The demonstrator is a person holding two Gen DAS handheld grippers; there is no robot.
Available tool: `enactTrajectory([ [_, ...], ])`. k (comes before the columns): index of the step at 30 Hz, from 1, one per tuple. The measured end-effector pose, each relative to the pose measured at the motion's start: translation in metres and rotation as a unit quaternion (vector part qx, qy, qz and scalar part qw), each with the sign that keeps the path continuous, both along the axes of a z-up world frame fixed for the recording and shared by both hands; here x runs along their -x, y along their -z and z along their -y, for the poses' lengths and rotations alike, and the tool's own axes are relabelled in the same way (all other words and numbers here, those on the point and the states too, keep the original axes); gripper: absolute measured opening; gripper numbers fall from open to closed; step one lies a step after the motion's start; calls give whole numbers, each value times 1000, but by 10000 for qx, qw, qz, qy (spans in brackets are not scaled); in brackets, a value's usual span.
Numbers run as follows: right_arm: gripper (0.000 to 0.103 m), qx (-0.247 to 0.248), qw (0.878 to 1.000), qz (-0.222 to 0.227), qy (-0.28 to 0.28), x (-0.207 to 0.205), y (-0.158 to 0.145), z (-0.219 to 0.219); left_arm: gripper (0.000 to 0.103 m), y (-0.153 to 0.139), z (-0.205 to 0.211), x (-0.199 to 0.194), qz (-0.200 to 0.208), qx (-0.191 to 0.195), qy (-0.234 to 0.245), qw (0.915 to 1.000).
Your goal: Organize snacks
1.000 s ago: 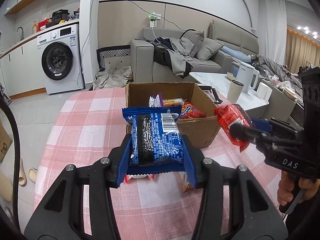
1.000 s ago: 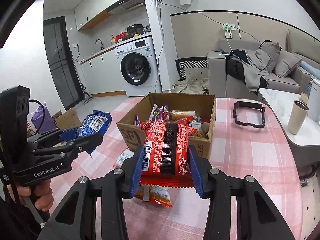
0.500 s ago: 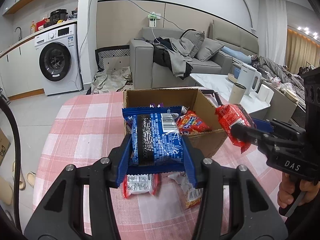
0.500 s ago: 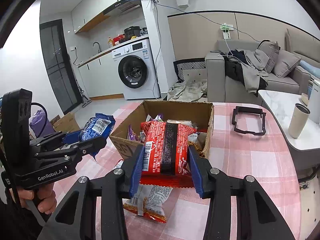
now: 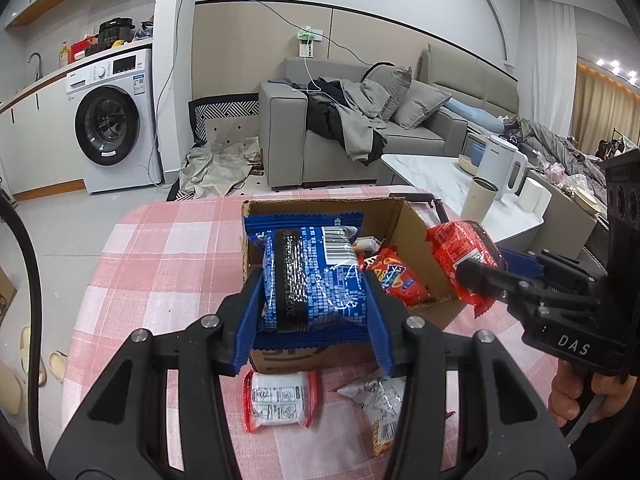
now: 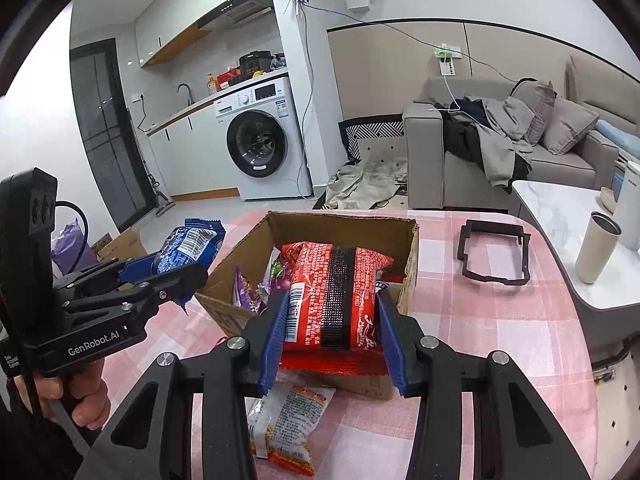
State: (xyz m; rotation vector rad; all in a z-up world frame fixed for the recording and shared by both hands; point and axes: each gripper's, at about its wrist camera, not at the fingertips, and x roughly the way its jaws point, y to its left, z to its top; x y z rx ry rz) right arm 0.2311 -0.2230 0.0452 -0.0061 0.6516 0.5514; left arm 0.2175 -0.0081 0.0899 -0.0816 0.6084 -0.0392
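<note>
My left gripper (image 5: 312, 320) is shut on a blue snack packet (image 5: 312, 276) and holds it in front of the open cardboard box (image 5: 408, 216) on the pink checked tablecloth. My right gripper (image 6: 330, 332) is shut on a red snack packet (image 6: 336, 288) held over the near side of the box (image 6: 240, 248). The box holds several snacks, among them an orange packet (image 5: 396, 278) and purple ones (image 6: 244, 292). Each gripper shows in the other's view: the right (image 5: 480, 276) with the red packet (image 5: 460, 252), the left (image 6: 180, 276) with the blue packet (image 6: 188, 244).
Two loose packets lie on the cloth before the box: a white-and-red one (image 5: 280, 402) and a crumpled one (image 5: 380, 408), also in the right wrist view (image 6: 288, 420). A black frame (image 6: 494, 256) lies at the right. A beige cup (image 6: 598, 248) stands on the marble side table.
Both grippers have risen and moved toward the box with their packets, so the box's inside and the loose packets before it show more.
</note>
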Motion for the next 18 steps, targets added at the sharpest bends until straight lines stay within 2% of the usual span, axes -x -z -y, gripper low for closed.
enactTrajectory([
  [10, 44, -140, 9998, -79, 75, -29, 10, -9, 45, 14, 3, -32, -65, -46, 70, 9999],
  [18, 44, -59, 9999, -54, 103, -45, 20, -21, 45, 31, 1, -55, -166, -93, 96, 9998],
])
